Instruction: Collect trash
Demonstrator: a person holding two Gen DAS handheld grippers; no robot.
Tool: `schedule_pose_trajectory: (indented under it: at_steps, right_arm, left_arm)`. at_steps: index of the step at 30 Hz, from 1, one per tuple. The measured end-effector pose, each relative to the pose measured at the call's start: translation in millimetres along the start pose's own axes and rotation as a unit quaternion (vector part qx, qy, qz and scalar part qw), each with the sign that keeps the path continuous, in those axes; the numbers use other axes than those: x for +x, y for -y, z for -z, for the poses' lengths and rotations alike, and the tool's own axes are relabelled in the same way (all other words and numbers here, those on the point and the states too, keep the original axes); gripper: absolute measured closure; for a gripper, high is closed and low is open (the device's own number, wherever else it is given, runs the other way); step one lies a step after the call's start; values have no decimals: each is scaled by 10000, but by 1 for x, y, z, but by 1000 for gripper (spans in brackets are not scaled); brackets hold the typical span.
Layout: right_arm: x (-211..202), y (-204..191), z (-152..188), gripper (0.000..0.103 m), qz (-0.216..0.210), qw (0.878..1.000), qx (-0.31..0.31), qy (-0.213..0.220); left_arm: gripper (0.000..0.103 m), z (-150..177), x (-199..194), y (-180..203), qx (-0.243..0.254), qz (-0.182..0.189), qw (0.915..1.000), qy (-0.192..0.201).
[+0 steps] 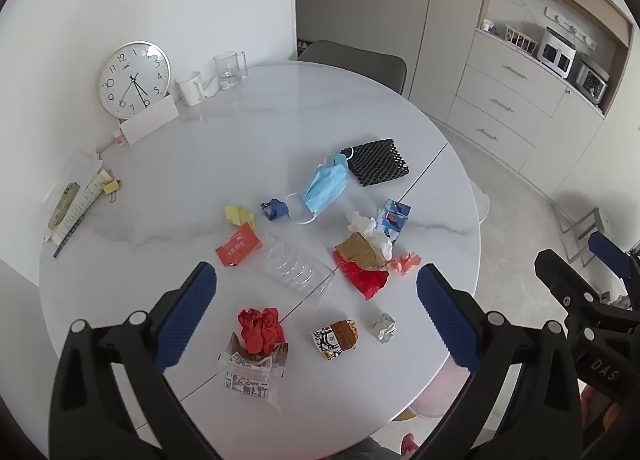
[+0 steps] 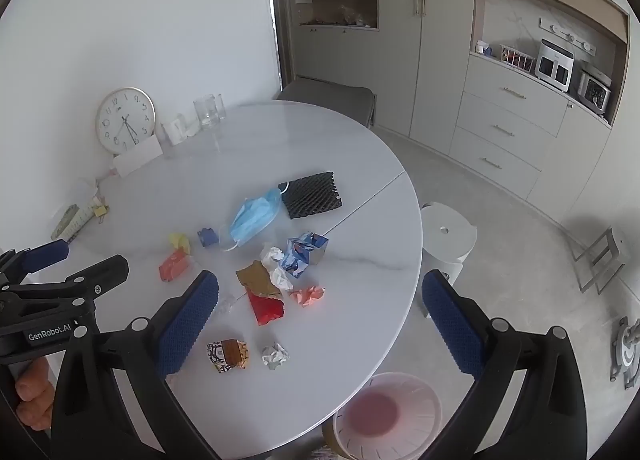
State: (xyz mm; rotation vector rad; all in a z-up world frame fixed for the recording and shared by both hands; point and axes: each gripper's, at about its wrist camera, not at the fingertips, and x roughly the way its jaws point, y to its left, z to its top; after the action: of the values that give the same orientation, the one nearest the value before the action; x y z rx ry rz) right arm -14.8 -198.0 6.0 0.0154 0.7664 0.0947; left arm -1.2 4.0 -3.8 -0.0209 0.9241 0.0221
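Trash lies scattered over the tabletop, none collected; I hold both the left tool and right tool spread empty above, so next I lower onto the nearest scrap.

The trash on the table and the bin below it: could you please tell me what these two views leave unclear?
- Pink bin: right wrist view, near side cut off by the frame edge and the right tongs.
- Clear plastic bottle: mostly hidden in the right wrist view behind those tongs' left finger.
- Clear printed wrapper: print too small to read in the left wrist view, near the left tongs.
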Motion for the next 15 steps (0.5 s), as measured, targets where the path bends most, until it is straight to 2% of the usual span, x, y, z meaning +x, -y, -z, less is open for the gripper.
schedule_pose_trajectory:
  at_steps: [15]
  right_arm:
    - [7, -5, 6, 2, 12, 10000, -6, -34]
  left_arm:
    - [7, 3, -1, 0, -27, -3, 10000, -3]
